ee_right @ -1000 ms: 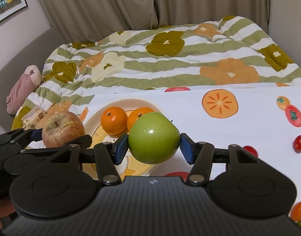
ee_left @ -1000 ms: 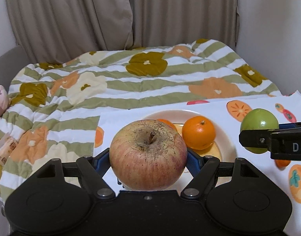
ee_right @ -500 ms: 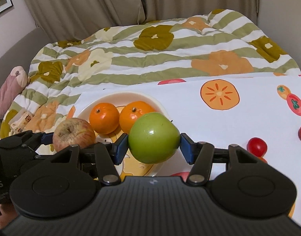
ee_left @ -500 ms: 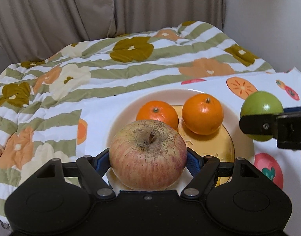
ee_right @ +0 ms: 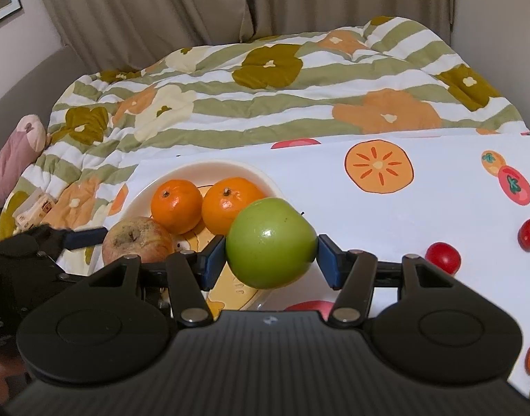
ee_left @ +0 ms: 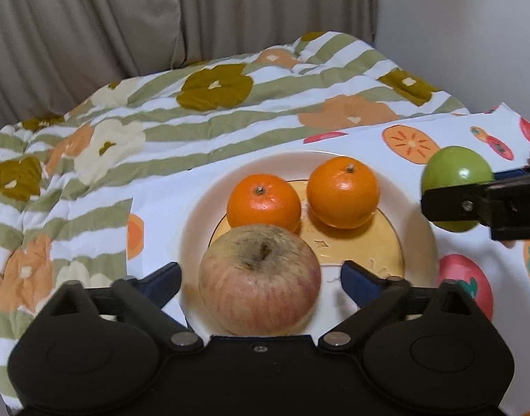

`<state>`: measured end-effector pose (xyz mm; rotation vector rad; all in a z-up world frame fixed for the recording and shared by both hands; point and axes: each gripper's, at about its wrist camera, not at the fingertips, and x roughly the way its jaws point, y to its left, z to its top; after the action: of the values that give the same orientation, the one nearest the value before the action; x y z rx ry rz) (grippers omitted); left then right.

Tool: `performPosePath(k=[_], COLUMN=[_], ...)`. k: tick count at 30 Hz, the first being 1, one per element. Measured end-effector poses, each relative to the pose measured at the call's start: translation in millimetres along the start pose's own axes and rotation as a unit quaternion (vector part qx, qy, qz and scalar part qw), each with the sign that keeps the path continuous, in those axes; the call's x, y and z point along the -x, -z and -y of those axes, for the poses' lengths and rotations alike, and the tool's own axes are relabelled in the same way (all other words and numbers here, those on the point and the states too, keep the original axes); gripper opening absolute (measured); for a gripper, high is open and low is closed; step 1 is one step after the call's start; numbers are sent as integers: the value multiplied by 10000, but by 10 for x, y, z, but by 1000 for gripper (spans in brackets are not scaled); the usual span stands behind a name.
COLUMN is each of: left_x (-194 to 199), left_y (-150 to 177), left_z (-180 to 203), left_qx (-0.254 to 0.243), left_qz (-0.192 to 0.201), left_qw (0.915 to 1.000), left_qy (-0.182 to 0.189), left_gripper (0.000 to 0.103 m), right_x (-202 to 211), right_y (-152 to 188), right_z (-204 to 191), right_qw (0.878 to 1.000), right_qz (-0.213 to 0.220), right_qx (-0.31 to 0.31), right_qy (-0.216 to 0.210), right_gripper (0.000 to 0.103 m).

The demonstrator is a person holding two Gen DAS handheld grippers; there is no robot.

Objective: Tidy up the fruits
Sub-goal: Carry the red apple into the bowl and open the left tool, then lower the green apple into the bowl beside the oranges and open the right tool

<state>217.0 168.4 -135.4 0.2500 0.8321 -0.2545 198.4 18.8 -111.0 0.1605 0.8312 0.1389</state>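
Plate (ee_left: 417, 253): two oranges (ee_left: 264, 202), one red apple (ee_left: 259, 279); one green apple (ee_right: 271, 242) held.

Both rigs look the same tbh: matte black plastic left gripper (ee_left: 261, 279) and right gripper (ee_right: 270, 254), blue pads on the fingertips (ee_left: 356, 279), silver screws at linkage pivots, round discs either side; right one's got a ribbed top.

Both wrist cams angled down, close, share plate (ee_left: 417, 242).
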Motion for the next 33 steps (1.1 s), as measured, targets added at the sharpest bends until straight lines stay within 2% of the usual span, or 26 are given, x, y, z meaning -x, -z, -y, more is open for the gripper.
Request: performPosePath(k=[8,17,26,27,28,30,33], left_x=[236,293,320,323,321,326,345], left_y=[157,279,327,332,327,326,322], left_z=[11,-15,-46,-42,-42,-40,-32], left_qx=[-43,60,136,129,112,85,70], left_qz=[52,5,-10,-17,-22,-23,-17], left_qw=[10000,10000,9999,9999,9999,9999,10000], left_qy=[19,-9,40,41,40,50,68], left_gripper=[100,100,100,100,100,100,100], right_x=[-143,-385,-470,-449,-438,-410,-359], right_y=[35,69,98,98,91,79,78], right_z=[-58,-256,-342,-337,-341,-350,-335], right_qw=[9971,9888,9871,9873,9871,9871,9870], right_qz=[-344,-426,-471,-389,-355,-290,-147], right_qx=[543,1224,1253,1241,1243,1273,1299], right_qy=[-402,-742,-880,-912,-940,-925,-933], right_gripper=[71,71,72,75,87,103,103])
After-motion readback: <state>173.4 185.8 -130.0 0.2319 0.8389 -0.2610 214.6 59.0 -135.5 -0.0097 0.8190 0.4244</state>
